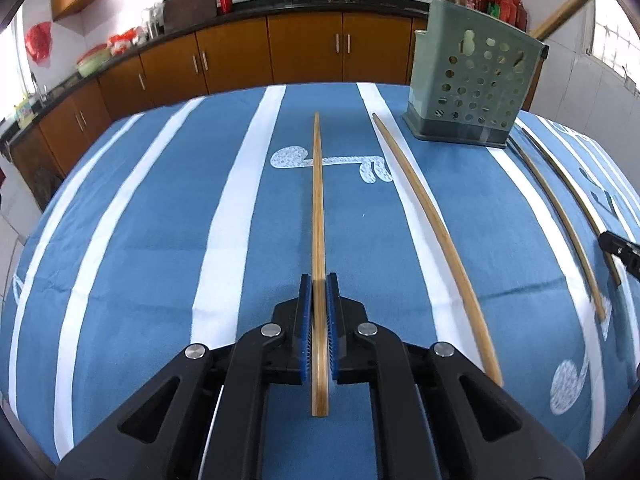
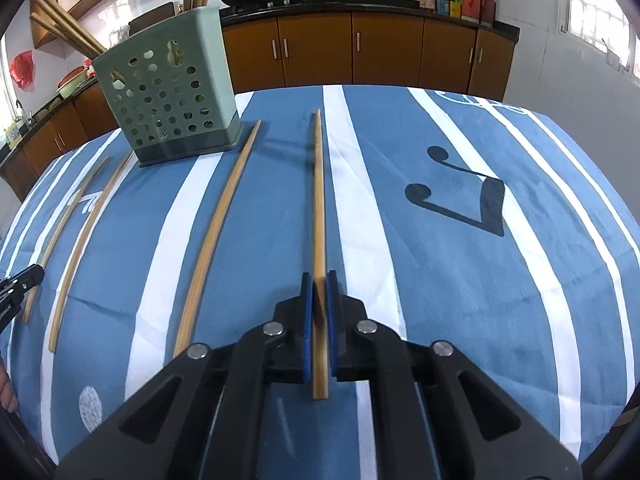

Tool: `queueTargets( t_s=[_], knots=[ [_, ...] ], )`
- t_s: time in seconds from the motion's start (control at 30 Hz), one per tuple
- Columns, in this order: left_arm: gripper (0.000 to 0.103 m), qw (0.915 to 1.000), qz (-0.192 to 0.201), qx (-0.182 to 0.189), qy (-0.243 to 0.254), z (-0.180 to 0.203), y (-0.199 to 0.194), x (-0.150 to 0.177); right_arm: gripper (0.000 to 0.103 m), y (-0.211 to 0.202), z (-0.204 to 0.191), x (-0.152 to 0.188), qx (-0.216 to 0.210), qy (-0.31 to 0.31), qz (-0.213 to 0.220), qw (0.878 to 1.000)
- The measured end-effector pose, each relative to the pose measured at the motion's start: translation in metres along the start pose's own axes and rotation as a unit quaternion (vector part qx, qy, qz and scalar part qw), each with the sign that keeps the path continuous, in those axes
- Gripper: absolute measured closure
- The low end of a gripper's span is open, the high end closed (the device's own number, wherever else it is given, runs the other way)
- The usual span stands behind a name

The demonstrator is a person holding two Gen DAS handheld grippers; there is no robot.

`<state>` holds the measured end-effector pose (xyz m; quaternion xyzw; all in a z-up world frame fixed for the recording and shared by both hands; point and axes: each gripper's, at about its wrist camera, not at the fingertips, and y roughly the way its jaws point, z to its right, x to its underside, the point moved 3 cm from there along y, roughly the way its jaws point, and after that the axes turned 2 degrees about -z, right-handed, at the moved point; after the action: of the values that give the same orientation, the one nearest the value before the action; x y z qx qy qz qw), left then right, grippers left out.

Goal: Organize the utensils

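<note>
Altogether four chopsticks (image 1: 319,208), one green holder (image 1: 472,80).

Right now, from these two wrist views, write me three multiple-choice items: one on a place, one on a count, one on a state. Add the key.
1. Where does the green perforated chopstick holder stand?
A. on the striped tablecloth
B. on the kitchen counter
C. on the floor

2. How many chopsticks are outside the holder?
A. two
B. four
C. six

3. The left hand-held gripper is:
A. wide open
B. shut on a chopstick
C. out of view

Key:
1 A: its base sits on the cloth, at the far side of the table.
2 B: the right wrist view shows four side by side.
3 B: its blue pads press the stick from both sides.
</note>
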<state>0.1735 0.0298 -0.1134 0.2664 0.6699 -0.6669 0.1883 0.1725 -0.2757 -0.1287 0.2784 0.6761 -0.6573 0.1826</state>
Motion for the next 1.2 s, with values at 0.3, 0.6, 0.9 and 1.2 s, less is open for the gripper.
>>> queueTargets(
  t_s=[0.3, 0.6, 0.9, 1.2],
  knots=[
    [0.095, 0.9999, -0.009, 0.003, 0.011, 0.000, 0.012, -0.016, 0.095, 0.009, 0.003, -0.011, 0.002, -0.003, 0.000, 1.000],
    [0.095, 0.9999, -0.002, 0.011, 0.003, -0.002, 0.008, -0.011, 0.095, 0.008, 0.003, -0.010, 0.000, -0.001, 0.001, 1.000],
    [0.096, 0.9999, -0.001, 0.011, 0.012, -0.004, 0.004, -0.013, 0.095, -0.002, 0.007, -0.012, -0.012, 0.009, 0.016, 1.000],
    [0.096, 0.9981, 0.058, 0.021, -0.003, -0.017, -0.035, -0.034, 0.095, -0.052, 0.015, -0.032, -0.024, 0.019, 0.089, 0.996]
  ],
)
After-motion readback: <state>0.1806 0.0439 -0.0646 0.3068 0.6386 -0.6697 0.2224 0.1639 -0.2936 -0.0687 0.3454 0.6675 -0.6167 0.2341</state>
